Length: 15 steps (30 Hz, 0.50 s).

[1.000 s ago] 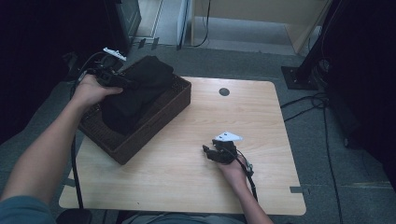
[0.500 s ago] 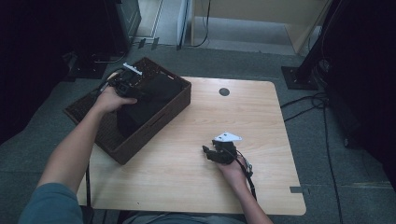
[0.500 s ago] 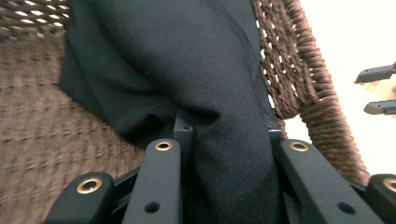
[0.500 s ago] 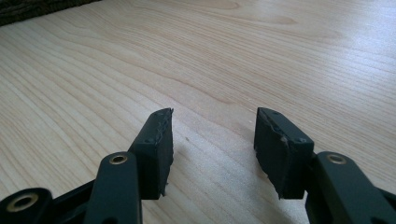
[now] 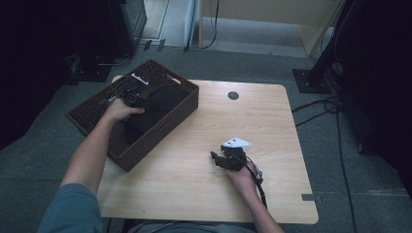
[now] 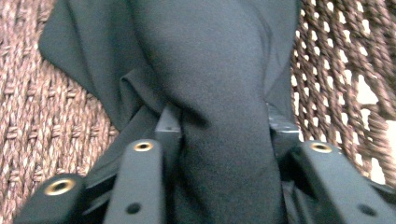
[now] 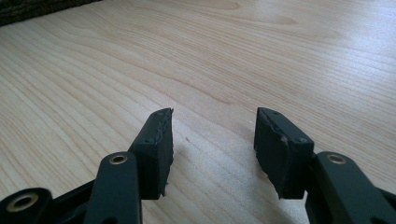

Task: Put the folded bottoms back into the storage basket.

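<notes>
Left gripper view, cloth: I saw a black cloth [image 6: 219, 93] draped between my left gripper's [image 6: 219, 135] jaws, lying on the woven floor of the basket [image 6: 42, 121].
Left gripper state: its jaws had just been opening; the fold sat in the gap and hid the pad faces, so I could not tell whether they pressed on it or had let go.
High view, cloth: the same cloth [image 5: 155, 104] lay as a dark heap inside the brown basket [image 5: 187, 97], something the close view could not place for me.
High view, left gripper: my left gripper [image 5: 132, 97] was down in the basket at the cloth's left edge, too dark there for me to read its jaws.
Basket: it stood on the left end of the wooden table [image 5: 272, 116], turned at an angle, one corner over the table's edge.
Right gripper view: my right gripper [image 7: 212, 135] held its jaws about halfway apart with nothing between them, bare wood grain under the pads.
High view, right gripper: it [image 5: 226, 159] rested on the tabletop well apart from the basket, toward the near edge.
</notes>
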{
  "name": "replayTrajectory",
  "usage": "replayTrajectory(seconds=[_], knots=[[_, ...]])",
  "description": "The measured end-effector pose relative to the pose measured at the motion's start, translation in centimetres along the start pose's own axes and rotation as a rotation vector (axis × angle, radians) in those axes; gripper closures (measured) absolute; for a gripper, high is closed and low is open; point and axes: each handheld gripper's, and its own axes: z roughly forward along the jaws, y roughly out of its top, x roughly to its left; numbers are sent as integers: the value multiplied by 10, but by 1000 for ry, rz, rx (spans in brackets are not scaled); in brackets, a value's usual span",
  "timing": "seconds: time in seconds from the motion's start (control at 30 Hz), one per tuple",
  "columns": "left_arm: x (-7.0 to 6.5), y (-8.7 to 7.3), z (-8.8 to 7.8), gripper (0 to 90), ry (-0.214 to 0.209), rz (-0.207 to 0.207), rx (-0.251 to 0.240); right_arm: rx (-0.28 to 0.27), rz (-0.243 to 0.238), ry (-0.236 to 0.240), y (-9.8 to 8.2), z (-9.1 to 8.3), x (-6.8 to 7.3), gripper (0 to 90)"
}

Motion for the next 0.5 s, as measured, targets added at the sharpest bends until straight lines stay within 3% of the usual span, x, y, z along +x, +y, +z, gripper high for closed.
replayTrajectory(seconds=[0.1, 0.2, 0.27, 0.37, 0.5], knots=[[3, -2, 1, 505, 10, -26, -26, 0, 1, 1, 0, 0, 0, 474], [1, 0, -5, 429, 56, 2, -31, 0, 0, 3, 0, 0, 0, 471], [-1, 3, -14, 429, 75, 14, -62, 1, 0, 3, 0, 0, 0, 470], [-3, 7, -29, 438, 71, 7, -153, 1, 1, 4, 0, 0, 0, 469], [-9, 18, -39, 472, 100, 42, -156, 1, -5, 4, 0, 1, 1, 469]])
